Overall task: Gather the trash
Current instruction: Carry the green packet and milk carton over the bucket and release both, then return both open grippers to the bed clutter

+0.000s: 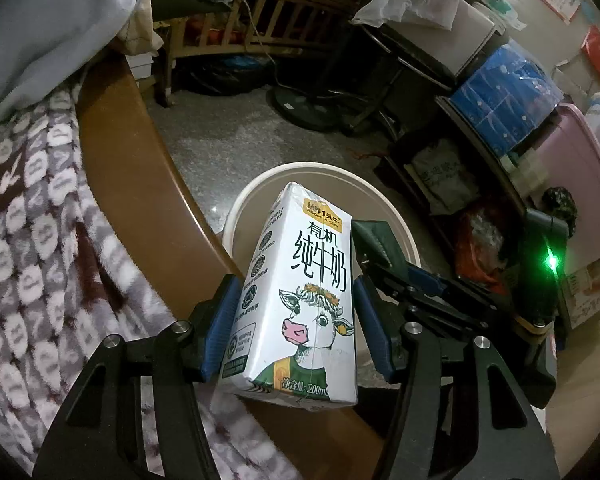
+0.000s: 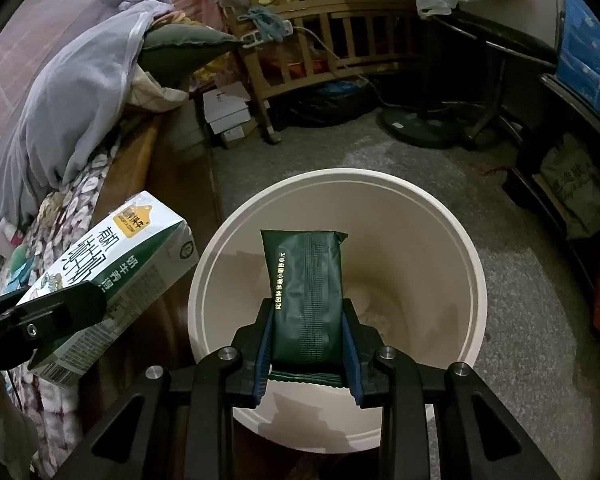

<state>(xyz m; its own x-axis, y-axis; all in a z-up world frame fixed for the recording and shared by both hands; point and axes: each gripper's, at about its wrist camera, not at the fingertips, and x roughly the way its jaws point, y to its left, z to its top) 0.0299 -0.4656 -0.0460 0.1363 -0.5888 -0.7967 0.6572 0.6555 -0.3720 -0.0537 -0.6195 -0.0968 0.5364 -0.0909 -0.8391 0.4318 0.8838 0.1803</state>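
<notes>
White bin — one carton, one packet, both gripped.

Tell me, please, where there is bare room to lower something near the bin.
Inside the bin, past the green packet, is mostly bare wall. The grey floor between bin, fan base and crib is open. It is crowded left, where the milk carton overhangs the bed edge.

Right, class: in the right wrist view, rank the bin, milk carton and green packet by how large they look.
1. White bin, clearly largest.
2. Milk carton.
3. Green packet.
Carton and packet look close in size, and the packet sits nearer the camera, so that order is unsure.
</notes>
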